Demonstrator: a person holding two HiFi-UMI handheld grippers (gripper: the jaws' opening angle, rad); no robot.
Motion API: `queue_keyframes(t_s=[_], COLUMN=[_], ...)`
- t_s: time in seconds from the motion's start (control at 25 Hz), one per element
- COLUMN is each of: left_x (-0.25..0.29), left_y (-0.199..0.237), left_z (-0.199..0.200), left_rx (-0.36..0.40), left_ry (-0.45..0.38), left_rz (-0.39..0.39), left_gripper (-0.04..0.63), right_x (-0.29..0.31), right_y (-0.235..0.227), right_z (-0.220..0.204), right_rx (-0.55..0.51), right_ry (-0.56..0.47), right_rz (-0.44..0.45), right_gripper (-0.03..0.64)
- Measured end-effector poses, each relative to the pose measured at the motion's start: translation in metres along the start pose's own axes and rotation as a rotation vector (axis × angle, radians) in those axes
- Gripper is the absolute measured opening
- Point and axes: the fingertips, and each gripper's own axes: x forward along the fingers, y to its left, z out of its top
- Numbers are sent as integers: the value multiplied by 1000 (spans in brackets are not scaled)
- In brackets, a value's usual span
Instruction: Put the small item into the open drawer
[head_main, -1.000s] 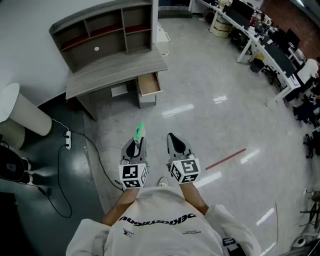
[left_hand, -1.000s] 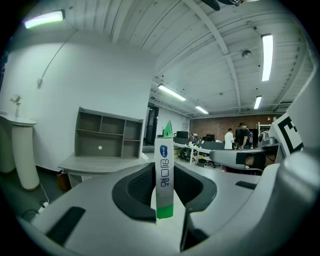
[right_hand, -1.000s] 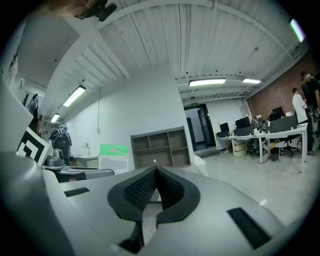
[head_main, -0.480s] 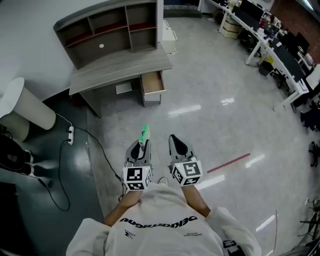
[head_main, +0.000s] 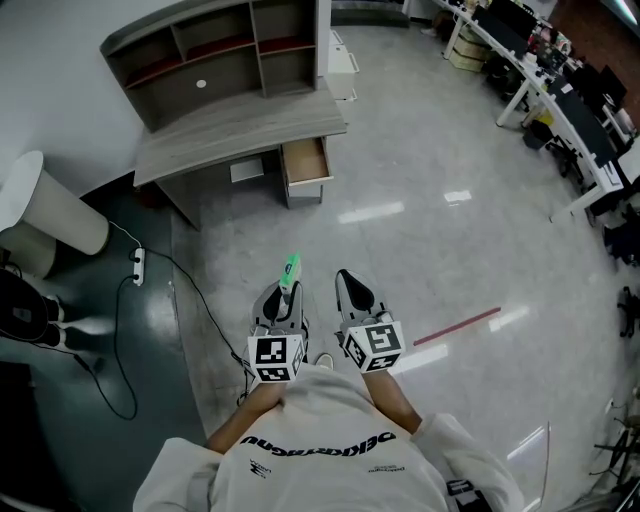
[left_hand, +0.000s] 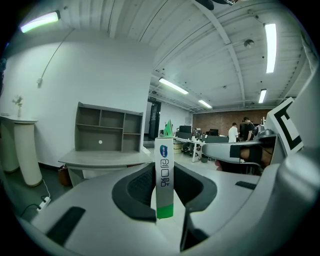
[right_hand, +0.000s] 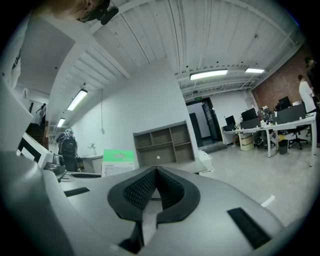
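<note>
My left gripper (head_main: 283, 297) is shut on a small green and white box (head_main: 290, 268), which sticks out forward past its jaws. In the left gripper view the box (left_hand: 164, 175) stands upright between the dark pads, with my left gripper (left_hand: 164, 192) closed on its lower part. My right gripper (head_main: 350, 285) hangs beside it, shut and empty; its pads meet at the tips (right_hand: 155, 187). The grey desk (head_main: 230, 125) stands well ahead across the floor, with its drawer (head_main: 305, 163) pulled open at the right end.
A grey shelf unit (head_main: 215, 55) sits on the desk's back. A white round pedestal (head_main: 50, 215) stands at the left, with a power strip and cable (head_main: 138, 265) on the floor. Office desks (head_main: 560, 90) line the far right. A red strip (head_main: 455, 327) marks the floor.
The desk and drawer have shifted slightly in the head view as the person moves. Both grippers keep their pose, and the left one still holds the box.
</note>
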Motion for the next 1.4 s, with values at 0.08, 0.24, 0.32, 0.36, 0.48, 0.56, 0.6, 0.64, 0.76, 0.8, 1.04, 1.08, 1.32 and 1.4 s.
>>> queue_keyframes(t_s=[0.08,0.24,0.32,0.36,0.48,0.56,0.6,0.64,0.76,0.8,1.04,1.08,1.32,1.4], left_x=[18,56,80,92,130,156,167,178,209,220,273,281,316,327], left_y=[10,27,41,49,76,95,104,112,135,141,184,191,211,214], left_z=[3,11,16,18,27,38,43,48,59,60,64,66,66,68], left_rx=[-2,-17,-25,-26,-34,-38,-34,-29,-20,-20,-26,-31,-52,-58], left_ry=[-4,-9,-7,-5,-8,-7,-1,6,24,32,45,44,57,55], left_rz=[1,-7,-6,-5,-6,-3,-3,-4,-15,-23,-54,-55,-75,-79], left_gripper=[101,101,101,101,101,101,101,101,101,101,101,101,101,101], right_x=[18,55,83,98,145,178,192,205,244,257,322,330,362,370], right_y=[-7,-24,-34,-38,-50,-56,-57,-58,-63,-64,-74,-76,-89,-95], right_z=[3,12,17,19,26,34,38,42,50,51,52,53,56,58], right_rx=[-10,-19,-20,-19,-21,-26,-26,-28,-28,-26,-26,-25,-38,-38], right_ry=[7,5,4,2,1,10,16,21,26,31,42,41,44,50], right_rz=[-4,-8,-8,-7,-8,-7,-8,-9,-15,-17,-41,-48,-73,-78], right_gripper=[31,31,31,31,31,31,31,31,31,31,31,31,31,31])
